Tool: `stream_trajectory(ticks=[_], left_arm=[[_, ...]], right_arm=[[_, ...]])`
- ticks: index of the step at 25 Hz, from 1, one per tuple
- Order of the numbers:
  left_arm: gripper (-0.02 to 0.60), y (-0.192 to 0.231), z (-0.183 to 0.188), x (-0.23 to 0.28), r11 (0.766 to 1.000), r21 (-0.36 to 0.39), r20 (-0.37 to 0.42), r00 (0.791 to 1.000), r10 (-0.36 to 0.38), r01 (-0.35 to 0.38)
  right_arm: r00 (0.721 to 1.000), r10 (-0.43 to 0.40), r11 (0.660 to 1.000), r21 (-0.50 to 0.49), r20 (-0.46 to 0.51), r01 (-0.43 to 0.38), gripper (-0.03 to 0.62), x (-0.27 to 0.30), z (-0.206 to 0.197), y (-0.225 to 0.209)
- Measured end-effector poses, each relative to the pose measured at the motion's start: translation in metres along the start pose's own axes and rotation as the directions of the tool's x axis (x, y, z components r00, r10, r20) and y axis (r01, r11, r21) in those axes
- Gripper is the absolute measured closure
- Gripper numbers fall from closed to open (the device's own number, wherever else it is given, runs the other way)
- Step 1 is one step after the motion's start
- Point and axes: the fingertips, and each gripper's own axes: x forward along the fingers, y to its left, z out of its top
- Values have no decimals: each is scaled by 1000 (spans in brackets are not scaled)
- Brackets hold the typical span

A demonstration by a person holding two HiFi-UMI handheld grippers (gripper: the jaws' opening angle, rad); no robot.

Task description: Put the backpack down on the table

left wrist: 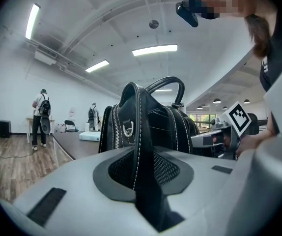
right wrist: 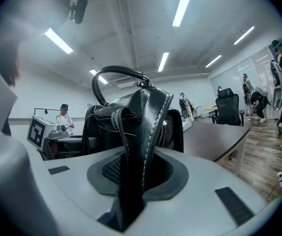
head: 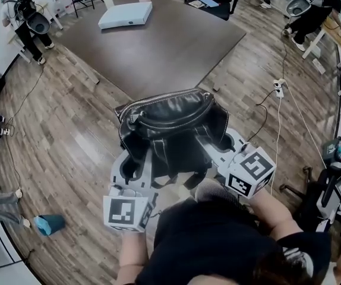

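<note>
Black leather backpack (head: 170, 120): was held upright in the air by its two shoulder straps, just short of the table's near corner and not resting on the tabletop; its zip and top handle (left wrist: 166, 82) faced up.
Left gripper (head: 136, 160): its jaws stood nearly together, clamped on the left strap (left wrist: 143, 146), which ran up between the pads.
Right gripper (head: 216, 148): its jaws were likewise narrowly parted, pinching the right strap (right wrist: 137, 132).
Table (head: 158, 52): dark brown top, lying beyond the backpack.
White box (head: 125, 15): lay near the table's far edge, well apart from the backpack.
Floor (head: 63, 141): wood planks; a teal container (head: 49, 223) lay on it off to the left.
</note>
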Motion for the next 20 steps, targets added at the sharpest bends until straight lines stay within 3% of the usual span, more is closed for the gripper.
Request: stream_trajectory(ticks=[5,20], left_arm=[[483,4,10,13,1000,-15,26,1000,9,-9],[483,13,60,135,994,-31,51,993,104,-102]], right_arm=[[1000,13,1000,-16,10,-13,499,11,13,-14],[992,124,991,-62,36,-122,499,67,77,-133]])
